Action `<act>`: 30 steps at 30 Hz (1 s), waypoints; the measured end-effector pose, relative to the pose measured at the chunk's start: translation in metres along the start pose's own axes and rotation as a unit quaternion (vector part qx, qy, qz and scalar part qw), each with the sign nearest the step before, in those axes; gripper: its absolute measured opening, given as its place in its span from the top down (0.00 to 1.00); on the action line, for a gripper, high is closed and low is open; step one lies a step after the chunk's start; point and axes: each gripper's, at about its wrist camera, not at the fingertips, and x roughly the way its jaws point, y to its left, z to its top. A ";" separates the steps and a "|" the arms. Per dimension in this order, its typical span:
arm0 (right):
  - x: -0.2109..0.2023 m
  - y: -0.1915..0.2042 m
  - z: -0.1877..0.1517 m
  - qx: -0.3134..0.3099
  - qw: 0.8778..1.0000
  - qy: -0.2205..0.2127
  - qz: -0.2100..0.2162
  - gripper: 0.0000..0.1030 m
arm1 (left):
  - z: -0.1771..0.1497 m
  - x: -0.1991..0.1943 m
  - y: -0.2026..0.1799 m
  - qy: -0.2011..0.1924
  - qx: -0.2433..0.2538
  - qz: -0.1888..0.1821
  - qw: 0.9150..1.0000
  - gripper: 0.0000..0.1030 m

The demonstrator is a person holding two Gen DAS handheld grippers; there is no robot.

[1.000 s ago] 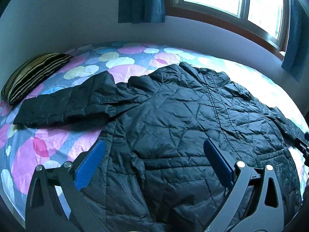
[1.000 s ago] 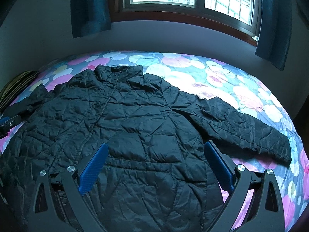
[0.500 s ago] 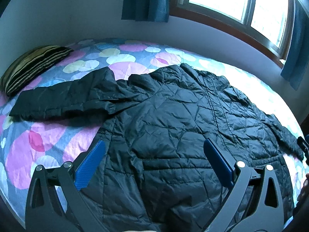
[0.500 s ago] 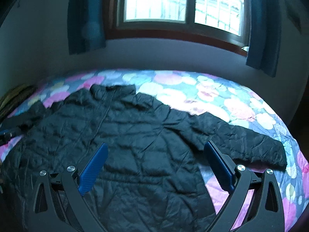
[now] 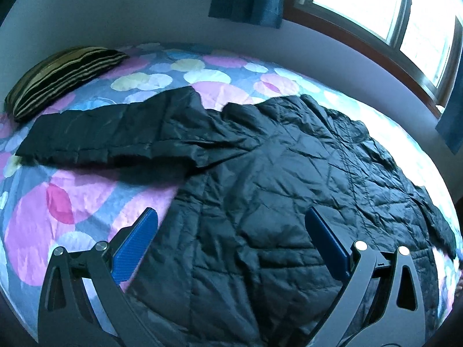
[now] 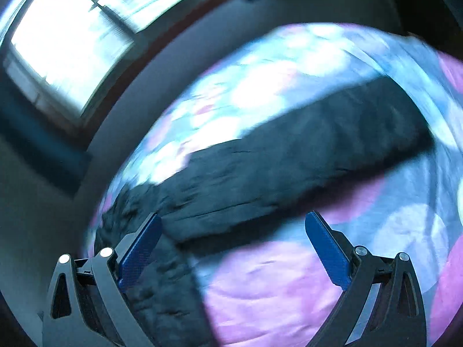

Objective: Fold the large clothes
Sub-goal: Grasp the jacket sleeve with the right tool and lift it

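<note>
One black quilted jacket lies spread flat on one bedspread printed with circles, one sleeve extended to each side. One striped pillow sits at the bed's far left. Left gripper and right gripper both gape, released, holding nothing.

Left gripper and right gripper: dark grey triangular-cutout linkages, silver round screws, ribbed blue finger pads.
</note>
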 end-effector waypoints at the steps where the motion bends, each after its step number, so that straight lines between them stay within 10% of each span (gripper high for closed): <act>1: 0.003 -0.016 0.003 0.022 1.000 0.001 -0.002 0.04 | 0.000 0.001 0.002 -0.001 -0.004 0.000 1.000 0.02; 16: 0.024 -0.103 0.052 0.167 0.982 -0.090 0.014 0.10 | 0.002 0.011 0.018 0.003 -0.026 0.002 1.000 0.02; 21: 0.043 -0.111 0.056 0.175 0.983 -0.059 -0.009 0.79 | -0.001 0.015 0.017 0.008 -0.024 0.001 1.000 0.02; 30: 0.010 -0.046 0.065 0.097 0.990 -0.100 0.015 0.90 | -0.001 0.015 0.018 0.009 -0.030 0.000 0.999 0.02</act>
